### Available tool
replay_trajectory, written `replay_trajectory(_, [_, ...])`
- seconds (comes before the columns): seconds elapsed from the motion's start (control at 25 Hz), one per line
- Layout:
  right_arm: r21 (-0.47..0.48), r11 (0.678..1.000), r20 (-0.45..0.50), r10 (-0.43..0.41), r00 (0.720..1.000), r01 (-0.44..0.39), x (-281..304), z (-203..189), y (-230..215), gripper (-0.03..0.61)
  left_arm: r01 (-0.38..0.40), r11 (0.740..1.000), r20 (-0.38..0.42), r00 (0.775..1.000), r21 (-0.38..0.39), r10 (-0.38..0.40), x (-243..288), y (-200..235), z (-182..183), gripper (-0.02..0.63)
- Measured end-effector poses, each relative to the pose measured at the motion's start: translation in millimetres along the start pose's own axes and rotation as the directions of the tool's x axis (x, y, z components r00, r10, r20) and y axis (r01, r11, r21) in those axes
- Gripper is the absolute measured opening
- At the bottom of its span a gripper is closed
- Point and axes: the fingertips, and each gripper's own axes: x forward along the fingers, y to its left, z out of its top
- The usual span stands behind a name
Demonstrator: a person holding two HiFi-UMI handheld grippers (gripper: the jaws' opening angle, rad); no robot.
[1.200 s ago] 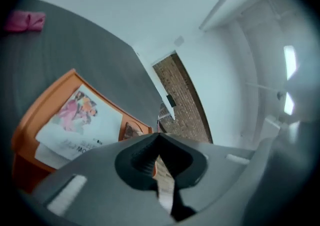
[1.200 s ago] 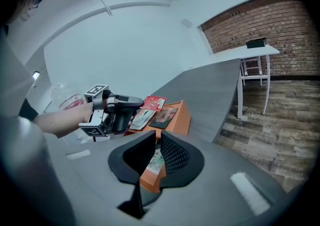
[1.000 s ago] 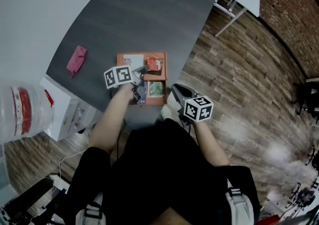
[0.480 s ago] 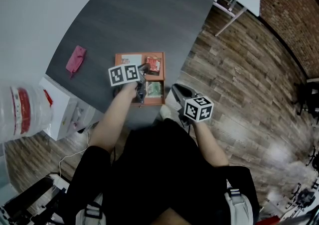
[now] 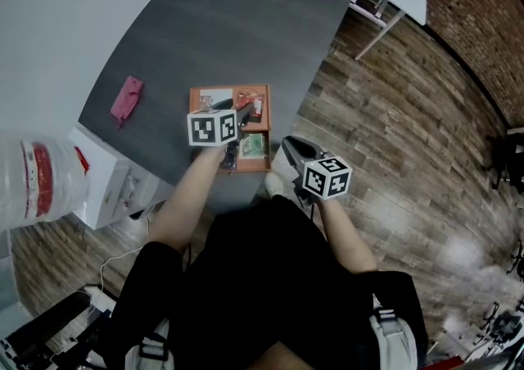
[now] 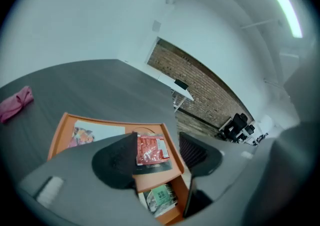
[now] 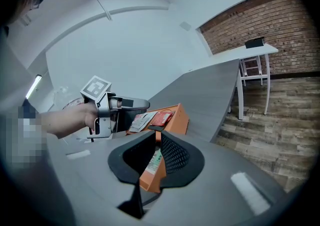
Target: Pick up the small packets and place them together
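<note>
looking down from the head view, an orange tray (image 5: 229, 88) sits near the edge of the dark bench (image 5: 246, 24), with a pink cloth (image 5: 125, 98) well apart to its left. the left hand-held gripper (image 5: 233, 106) hovers over the tray's far half, and the right hand-held gripper (image 5: 286, 147) is at the tray's near right corner. in the left gripper view the jaws stand spread, having just been opening, and nothing is pressed between them. a red packet (image 6: 151, 150) lies flat in the tray below the gap, in the far compartment near a white printed packet (image 6: 92, 134). a green packet (image 6: 162, 197) lies in the nearer compartment, across a divider. in the right gripper view the jaws are nearly together, pinching the tray's orange wall at its corner, with the green packet just inside that wall.
</note>
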Motion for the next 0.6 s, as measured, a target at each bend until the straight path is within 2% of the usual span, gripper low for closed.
replay_trajectory(0.16, [-0.006, 1.000, 0.015, 0.012, 1.000, -0.012, -0.4, 4.6, 3.8, 0.035, 0.027, 0.995, 0.108, 0.993, 0.096, -0.037, -23.7, -18.0, 18.8, 0.253])
replay_trajectory(0.24, [-0.002, 1.000, 0.018, 0.015, 1.000, -0.015, -0.6, 4.6, 4.0, 0.035, 0.034, 0.990, 0.167, 0.984, 0.134, -0.056, -41.4, -25.7, 23.7, 0.207])
replay_trajectory(0.36, [-0.010, 0.999, 0.017, 0.033, 0.999, -0.032, 1.3, 4.5, 6.1, 0.035, 0.039, 0.979, 0.242, 0.966, 0.198, -0.087, -67.1, -32.7, 26.1, 0.184])
replay_trajectory(0.48, [-0.010, 0.999, 0.036, 0.048, 0.998, -0.047, 3.2, 12.0, 6.5, 0.035, 0.049, 0.974, 0.293, 0.949, 0.222, -0.114, -89.7, -35.9, 23.5, 0.184])
replay_trajectory(0.6, [-0.023, 0.998, 0.025, 0.064, 0.998, -0.064, 9.2, 14.7, 9.3, 0.035, 0.015, 0.974, 0.329, 0.940, 0.225, -0.091, -111.6, -32.1, 10.1, 0.184])
